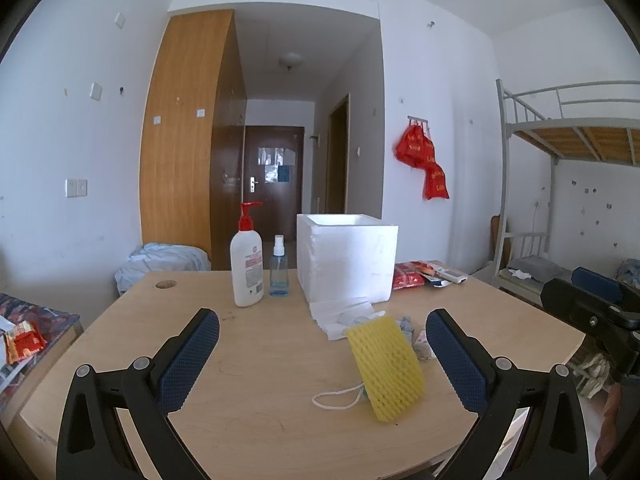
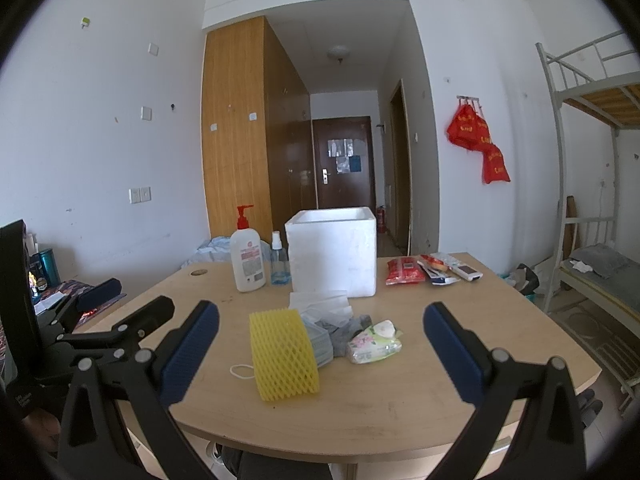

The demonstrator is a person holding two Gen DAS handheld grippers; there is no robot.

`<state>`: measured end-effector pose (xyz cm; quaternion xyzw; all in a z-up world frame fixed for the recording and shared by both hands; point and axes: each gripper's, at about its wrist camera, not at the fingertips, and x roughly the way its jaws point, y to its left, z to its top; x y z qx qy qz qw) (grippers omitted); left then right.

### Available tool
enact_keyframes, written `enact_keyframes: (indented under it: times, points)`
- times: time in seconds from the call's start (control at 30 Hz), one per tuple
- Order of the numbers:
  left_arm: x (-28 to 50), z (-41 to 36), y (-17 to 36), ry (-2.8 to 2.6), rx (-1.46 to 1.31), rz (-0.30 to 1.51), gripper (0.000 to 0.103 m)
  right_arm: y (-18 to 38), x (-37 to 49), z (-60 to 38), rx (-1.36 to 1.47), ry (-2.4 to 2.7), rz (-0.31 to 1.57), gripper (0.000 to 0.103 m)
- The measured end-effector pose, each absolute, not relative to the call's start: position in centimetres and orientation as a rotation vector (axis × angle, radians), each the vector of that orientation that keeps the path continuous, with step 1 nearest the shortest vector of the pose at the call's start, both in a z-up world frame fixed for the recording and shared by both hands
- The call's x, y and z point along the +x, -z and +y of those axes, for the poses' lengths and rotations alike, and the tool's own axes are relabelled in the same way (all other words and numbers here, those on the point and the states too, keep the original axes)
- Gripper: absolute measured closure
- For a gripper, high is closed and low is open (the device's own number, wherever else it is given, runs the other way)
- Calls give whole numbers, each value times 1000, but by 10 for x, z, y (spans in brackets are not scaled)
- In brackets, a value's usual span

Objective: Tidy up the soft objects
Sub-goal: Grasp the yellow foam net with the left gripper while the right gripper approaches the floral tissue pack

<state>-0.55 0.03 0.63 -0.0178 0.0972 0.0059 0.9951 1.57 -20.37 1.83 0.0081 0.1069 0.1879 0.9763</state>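
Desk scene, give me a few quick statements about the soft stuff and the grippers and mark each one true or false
1. The yellow foam net lies inside the white foam box. False: it lies on the desk, in front of the box.
2. Both the left gripper and right gripper are open and empty. True.
3. The pump bottle has a blue pump. False: it is red.
4. A tissue pack lies right of the net. True.

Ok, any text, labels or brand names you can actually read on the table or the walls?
None legible.
White pump bottle with red pump: label print blurred.
Red plastic bags on the wall hook: yellow lettering, too blurred.
Red snack packets: print too small.
Flowery tissue pack: no readable words.
Papers on the dark brown door: unreadable.
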Motion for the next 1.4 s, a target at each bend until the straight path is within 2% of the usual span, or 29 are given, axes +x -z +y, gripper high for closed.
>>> enact_keyframes:
  times: [0.67,1.4]
  points:
    - [47,17,-1,39,-80,283,0,-10,67,-197,16,-361,294,0]
    - [130,-4,38,153,-100,546,0,24,153,-209,14,-316,476,0]
